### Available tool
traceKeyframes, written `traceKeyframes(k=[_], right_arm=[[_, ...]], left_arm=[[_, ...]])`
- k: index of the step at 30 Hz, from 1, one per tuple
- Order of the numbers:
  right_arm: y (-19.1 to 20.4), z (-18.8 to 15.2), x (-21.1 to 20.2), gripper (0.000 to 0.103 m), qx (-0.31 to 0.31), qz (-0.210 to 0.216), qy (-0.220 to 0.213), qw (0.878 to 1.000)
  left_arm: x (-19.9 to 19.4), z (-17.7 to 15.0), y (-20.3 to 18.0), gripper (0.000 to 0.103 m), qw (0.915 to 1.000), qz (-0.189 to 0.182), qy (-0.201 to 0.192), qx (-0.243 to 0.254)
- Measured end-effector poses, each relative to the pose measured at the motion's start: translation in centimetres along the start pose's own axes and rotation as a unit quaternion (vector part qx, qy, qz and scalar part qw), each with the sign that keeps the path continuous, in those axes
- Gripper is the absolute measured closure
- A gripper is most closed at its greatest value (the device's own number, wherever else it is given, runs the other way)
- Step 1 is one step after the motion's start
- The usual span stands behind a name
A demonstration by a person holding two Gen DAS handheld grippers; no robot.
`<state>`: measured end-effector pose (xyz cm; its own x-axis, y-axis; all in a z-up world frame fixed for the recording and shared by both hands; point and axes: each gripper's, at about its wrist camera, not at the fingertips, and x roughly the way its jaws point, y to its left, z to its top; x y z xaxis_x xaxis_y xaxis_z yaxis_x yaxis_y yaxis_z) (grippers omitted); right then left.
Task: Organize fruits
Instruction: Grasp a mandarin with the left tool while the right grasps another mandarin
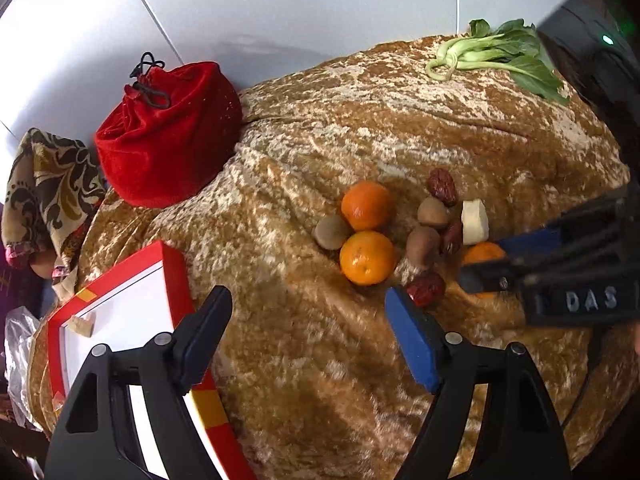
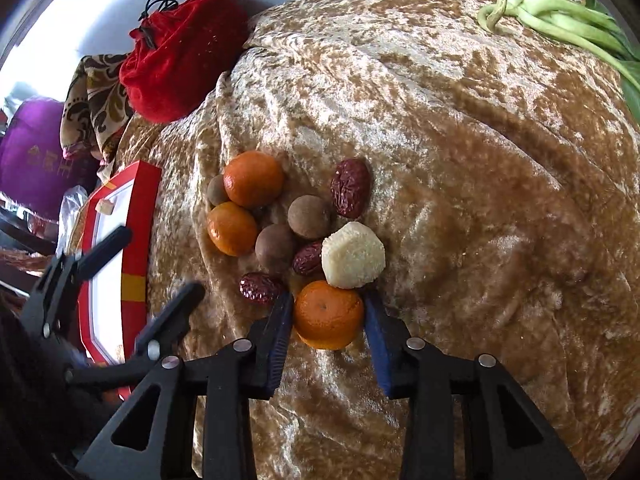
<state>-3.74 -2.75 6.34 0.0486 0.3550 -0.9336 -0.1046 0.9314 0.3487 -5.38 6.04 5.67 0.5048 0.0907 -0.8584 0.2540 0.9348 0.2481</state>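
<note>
We have the right tool [image 2: 326, 312] straddling the nearest tangerine [image 2: 328, 314] in the fruit cluster mid-tabletop [image 2: 480, 200], pads flanking it, grip not yet clearly tight. Next: clamp, lift, carry toward the red box [image 2: 138, 240]. Our left tool [image 1: 308, 320] hangs spread, empty.

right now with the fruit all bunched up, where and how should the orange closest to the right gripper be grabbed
Grip the nearest orange across its widest middle, coming from the near, open side as the right gripper does: its fingers sit on the orange's left and right flanks. The white chunk and a red date crowd the far side, so the near side looks safest. The round shape likely slips if pinched off-centre.
</note>
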Motion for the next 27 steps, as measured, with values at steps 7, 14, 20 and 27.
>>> traceKeyframes(k=[7, 14, 20, 27], right_arm=[[-2.4, -0.2, -2.2, 0.067, 0.026, 0.023, -0.012, 0.999], [-3.6, 0.0, -3.6, 0.067, 0.035, 0.043, -0.02, 0.998], [-3.9, -0.3, -4.0, 0.068, 0.039, 0.047, -0.022, 0.998], [-4.7, -0.4, -4.3, 0.068, 0.054, 0.054, -0.024, 0.997]], left_arm=[[1.8, 1.3, -0.9, 0.023, 0.9999, -0.001, 0.003, 0.01], [3.2, 1.4, -0.6, 0.024, 0.9997, -0.022, 0.01, 0.001], [4.6, 1.2, -1.4, 0.049, 0.9987, -0.039, 0.028, 0.016], [4.1, 1.2, -0.9, 0.071, 0.9972, -0.071, 0.023, -0.005]])
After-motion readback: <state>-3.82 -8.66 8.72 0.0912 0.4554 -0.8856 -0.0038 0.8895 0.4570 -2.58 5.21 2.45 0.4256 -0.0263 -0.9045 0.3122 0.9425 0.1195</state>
